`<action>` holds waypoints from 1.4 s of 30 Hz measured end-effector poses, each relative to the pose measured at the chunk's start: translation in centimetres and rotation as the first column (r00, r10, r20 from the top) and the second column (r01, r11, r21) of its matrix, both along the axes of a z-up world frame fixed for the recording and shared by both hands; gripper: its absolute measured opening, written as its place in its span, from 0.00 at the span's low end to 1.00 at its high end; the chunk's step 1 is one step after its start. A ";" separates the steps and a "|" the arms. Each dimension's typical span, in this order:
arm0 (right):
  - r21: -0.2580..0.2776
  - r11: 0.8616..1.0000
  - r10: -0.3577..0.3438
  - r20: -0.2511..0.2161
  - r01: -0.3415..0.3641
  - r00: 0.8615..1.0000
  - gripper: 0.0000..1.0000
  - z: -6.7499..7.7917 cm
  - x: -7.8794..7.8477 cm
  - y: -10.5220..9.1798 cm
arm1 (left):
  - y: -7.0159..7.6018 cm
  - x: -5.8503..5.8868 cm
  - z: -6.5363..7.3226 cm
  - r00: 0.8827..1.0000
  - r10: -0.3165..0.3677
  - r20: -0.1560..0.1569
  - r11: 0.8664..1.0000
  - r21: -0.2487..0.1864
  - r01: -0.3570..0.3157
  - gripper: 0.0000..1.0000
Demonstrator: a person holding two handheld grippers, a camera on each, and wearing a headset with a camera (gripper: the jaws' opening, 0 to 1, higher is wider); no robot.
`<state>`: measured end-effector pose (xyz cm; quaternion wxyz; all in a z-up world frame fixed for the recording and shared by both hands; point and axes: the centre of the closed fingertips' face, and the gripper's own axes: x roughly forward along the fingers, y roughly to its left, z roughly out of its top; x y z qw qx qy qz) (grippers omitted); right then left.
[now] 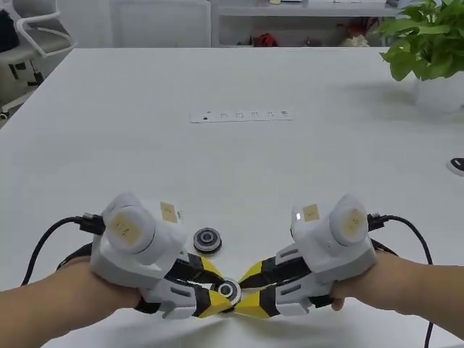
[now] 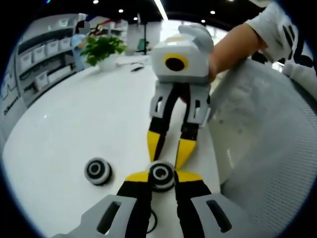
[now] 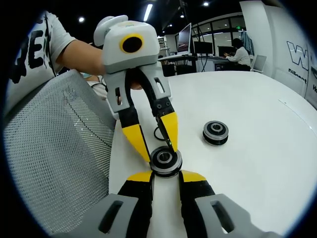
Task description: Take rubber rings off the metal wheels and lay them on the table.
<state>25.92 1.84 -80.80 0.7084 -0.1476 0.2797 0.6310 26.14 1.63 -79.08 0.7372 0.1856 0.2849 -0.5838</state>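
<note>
Okay, we have the held wheel [image 1: 229,291] between both grippers, low at the table [image 1: 232,167]; resting or lifted, we cannot tell. The left gripper [image 1: 216,296] is clamped on it, with a jaw on either side in the left gripper view. The right gripper [image 1: 243,296] meets the held wheel from the opposite side, jaws narrowly parted and touching its rim; we cannot tell if it actually bites. A loose wheel [image 1: 207,240] lies flat just beyond the held wheel, slightly left, and the power strip [image 1: 241,115] is well beyond it. The rubber ring [image 3: 166,173] reads as the dark outer band. We judge the wheel stiff, weighty and smooth, the ring soft, stretchy and snug. Best hold: pinch the ring's outer edge and roll it off sideways, with the other claw on the metal faces.
</note>
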 end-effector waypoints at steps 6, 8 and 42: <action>0.007 1.000 -0.003 -0.007 0.003 1.000 0.16 0.0 0.1 0.0 | 0.1 0.0 -0.1 0.999 -0.009 0.031 1.000 0.012 0.008 0.15; 0.008 1.000 -0.005 -0.011 0.005 1.000 0.16 0.0 0.1 -0.1 | 0.1 0.0 -0.1 0.999 -0.018 0.051 1.000 0.022 0.017 0.14; 0.022 0.999 -0.035 -0.081 0.037 0.996 0.06 -0.1 0.1 -0.5 | 0.1 0.1 -0.2 0.994 -0.012 0.108 1.000 0.012 0.010 0.13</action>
